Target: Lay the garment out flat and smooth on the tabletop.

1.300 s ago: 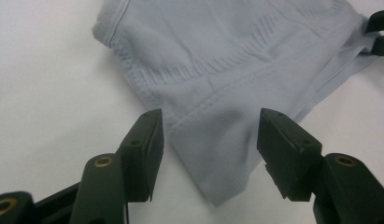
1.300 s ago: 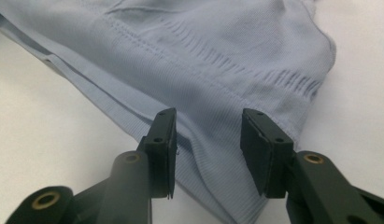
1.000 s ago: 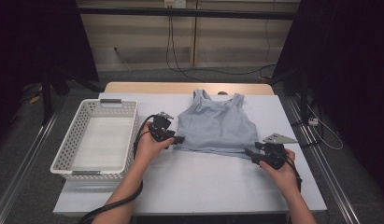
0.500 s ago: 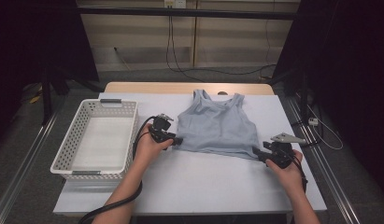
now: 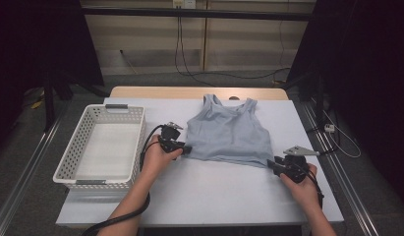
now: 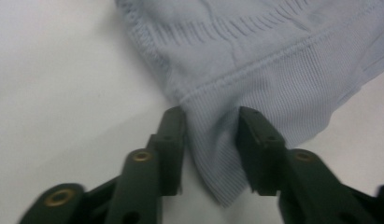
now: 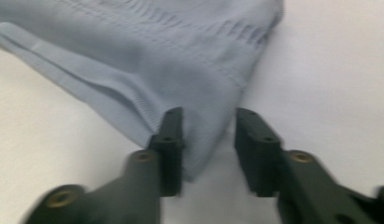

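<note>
The counter [image 5: 214, 191] carries a white basket [image 5: 81, 147] at the left and a light blue top [image 5: 229, 135] lying flat in the middle. The left hand-held gripper [image 5: 186, 149] and the right hand-held gripper [image 5: 271, 163] each stand open around a near hem corner. If they close too shallow, I think the thin corners can slip out.
</note>
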### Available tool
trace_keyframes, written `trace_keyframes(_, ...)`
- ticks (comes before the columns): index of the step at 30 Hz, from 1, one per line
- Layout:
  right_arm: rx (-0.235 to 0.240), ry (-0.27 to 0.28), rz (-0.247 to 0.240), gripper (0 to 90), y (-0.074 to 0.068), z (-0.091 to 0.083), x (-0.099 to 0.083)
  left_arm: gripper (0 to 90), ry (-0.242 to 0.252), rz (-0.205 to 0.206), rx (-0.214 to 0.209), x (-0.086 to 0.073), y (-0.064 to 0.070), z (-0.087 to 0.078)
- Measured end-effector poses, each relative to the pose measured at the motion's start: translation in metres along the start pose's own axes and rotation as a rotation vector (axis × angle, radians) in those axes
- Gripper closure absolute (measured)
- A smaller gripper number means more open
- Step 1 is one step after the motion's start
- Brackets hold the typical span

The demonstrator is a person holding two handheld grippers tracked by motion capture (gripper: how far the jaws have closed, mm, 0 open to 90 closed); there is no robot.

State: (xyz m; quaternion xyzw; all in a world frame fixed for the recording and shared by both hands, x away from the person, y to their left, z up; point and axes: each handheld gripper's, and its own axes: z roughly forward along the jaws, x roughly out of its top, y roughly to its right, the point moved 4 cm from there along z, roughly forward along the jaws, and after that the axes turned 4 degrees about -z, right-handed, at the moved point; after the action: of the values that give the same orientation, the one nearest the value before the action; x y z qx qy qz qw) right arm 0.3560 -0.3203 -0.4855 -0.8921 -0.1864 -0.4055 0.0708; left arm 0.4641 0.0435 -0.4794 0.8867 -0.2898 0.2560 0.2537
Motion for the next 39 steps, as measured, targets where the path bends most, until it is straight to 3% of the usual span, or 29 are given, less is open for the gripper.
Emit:
trace_keyframes(4, 0.007, -0.008, 0.026, 79.4, -0.002, 0.001, 0.000, 73.0, -0.016, 0.025, -0.004, -0.002, 0.002, -0.002)
trace_keyframes(9, 0.007, -0.007, 0.027, 86.4, -0.002, 0.001, 0.002, 82.5, -0.031, -0.008, -0.030, -0.003, 0.004, -0.002)
trace_keyframes(11, 0.011, -0.007, 0.030, 87.3, -0.001, 0.001, 0.003, 84.5, -0.051, 0.029, -0.032, -0.003, 0.006, -0.003)
trace_keyframes(15, 0.007, 0.001, 0.028, 87.9, 0.000, 0.000, 0.003, 85.6, -0.091, 0.044, -0.035, -0.001, 0.010, -0.006)
trace_keyframes(20, 0.017, 0.022, 0.036, 88.0, 0.003, -0.005, 0.005, 86.2, -0.058, 0.020, -0.054, 0.003, 0.012, -0.016)
trace_keyframes(28, 0.026, 0.044, 0.038, 87.9, 0.003, -0.011, 0.007, 86.4, -0.078, 0.016, -0.062, 0.002, 0.015, -0.020)
trace_keyframes(39, 0.034, 0.031, 0.013, 87.9, -0.004, -0.011, 0.008, 86.4, -0.083, 0.018, -0.057, -0.002, 0.018, -0.031)
